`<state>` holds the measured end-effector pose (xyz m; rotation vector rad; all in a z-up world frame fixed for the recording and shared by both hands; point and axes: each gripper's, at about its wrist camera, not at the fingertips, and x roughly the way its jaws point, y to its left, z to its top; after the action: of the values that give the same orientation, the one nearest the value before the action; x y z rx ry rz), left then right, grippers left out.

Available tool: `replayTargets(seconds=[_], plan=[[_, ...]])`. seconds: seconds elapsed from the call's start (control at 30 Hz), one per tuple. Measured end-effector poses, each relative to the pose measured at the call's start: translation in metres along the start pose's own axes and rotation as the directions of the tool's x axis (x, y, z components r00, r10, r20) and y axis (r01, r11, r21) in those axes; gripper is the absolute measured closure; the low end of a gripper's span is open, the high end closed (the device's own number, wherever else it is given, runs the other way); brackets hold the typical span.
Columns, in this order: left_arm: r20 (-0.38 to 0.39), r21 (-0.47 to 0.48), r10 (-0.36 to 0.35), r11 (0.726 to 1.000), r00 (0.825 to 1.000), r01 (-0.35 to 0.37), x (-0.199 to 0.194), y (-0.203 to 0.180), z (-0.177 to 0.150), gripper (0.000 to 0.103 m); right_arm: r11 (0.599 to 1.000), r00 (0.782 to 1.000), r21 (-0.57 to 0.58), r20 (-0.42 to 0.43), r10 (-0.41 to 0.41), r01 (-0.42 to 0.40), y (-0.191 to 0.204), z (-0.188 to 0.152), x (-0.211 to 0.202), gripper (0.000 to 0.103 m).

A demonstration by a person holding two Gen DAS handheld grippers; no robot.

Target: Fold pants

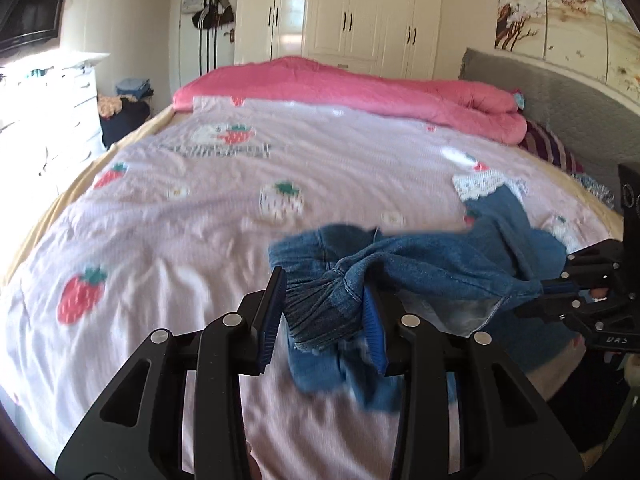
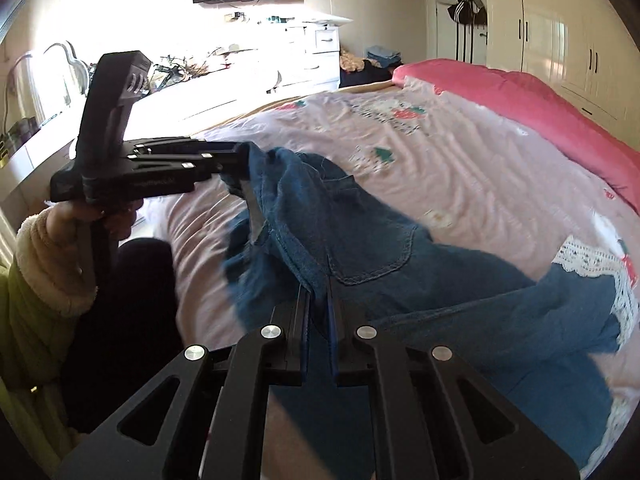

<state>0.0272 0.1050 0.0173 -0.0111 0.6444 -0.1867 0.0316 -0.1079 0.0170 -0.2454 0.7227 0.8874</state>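
Small blue denim pants (image 1: 432, 276) with white lace cuffs hang stretched between my two grippers above the pink strawberry bedspread (image 1: 200, 216). My left gripper (image 1: 324, 300) has its jaws apart around the bunched elastic waistband, which touches the right blue pad (image 1: 374, 320); a gap shows beside the left pad. My right gripper (image 2: 318, 312) is shut on the waistband edge of the pants (image 2: 360, 248). The right gripper also shows in the left wrist view (image 1: 552, 288), and the left gripper in the right wrist view (image 2: 236, 160). The legs trail down onto the bed.
A pink duvet (image 1: 360, 92) is rolled along the far side of the bed. A grey headboard (image 1: 560, 92) stands at the right. A white dresser (image 1: 48, 112) and a wardrobe (image 1: 344, 12) border the room. The person's sleeve (image 2: 44, 264) is at the bed's near edge.
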Motion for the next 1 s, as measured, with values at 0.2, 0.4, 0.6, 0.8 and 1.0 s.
replayTargets(seconds=[0.2,0.4,0.6,0.8,1.0], plan=[[-0.049,0.002,0.021,1.000,0.999,-0.021,-0.004,-0.001,-0.016,0.073,1.000,0.999,-0.021,-0.033,-0.016,0.015,0.014,-0.014,0.008,0.096],[-0.091,-0.014,0.026,1.000,0.996,-0.028,-0.004,0.001,-0.029,0.067,1.000,0.996,-0.012,-0.081,-0.028,0.027,0.018,-0.031,0.024,0.093],[-0.134,-0.028,0.031,0.999,0.990,-0.035,-0.004,0.001,-0.035,0.062,1.000,0.995,0.012,-0.092,-0.025,0.026,0.018,-0.038,0.027,0.092],[-0.165,-0.026,0.045,0.998,0.985,-0.050,-0.014,0.002,-0.041,0.059,0.998,0.996,0.067,-0.089,0.005,0.001,0.014,-0.039,0.026,0.090],[-0.164,-0.037,0.067,0.997,0.984,-0.074,-0.033,0.004,-0.043,0.058,0.998,0.996,0.057,-0.087,0.003,0.002,0.016,-0.040,0.026,0.087]])
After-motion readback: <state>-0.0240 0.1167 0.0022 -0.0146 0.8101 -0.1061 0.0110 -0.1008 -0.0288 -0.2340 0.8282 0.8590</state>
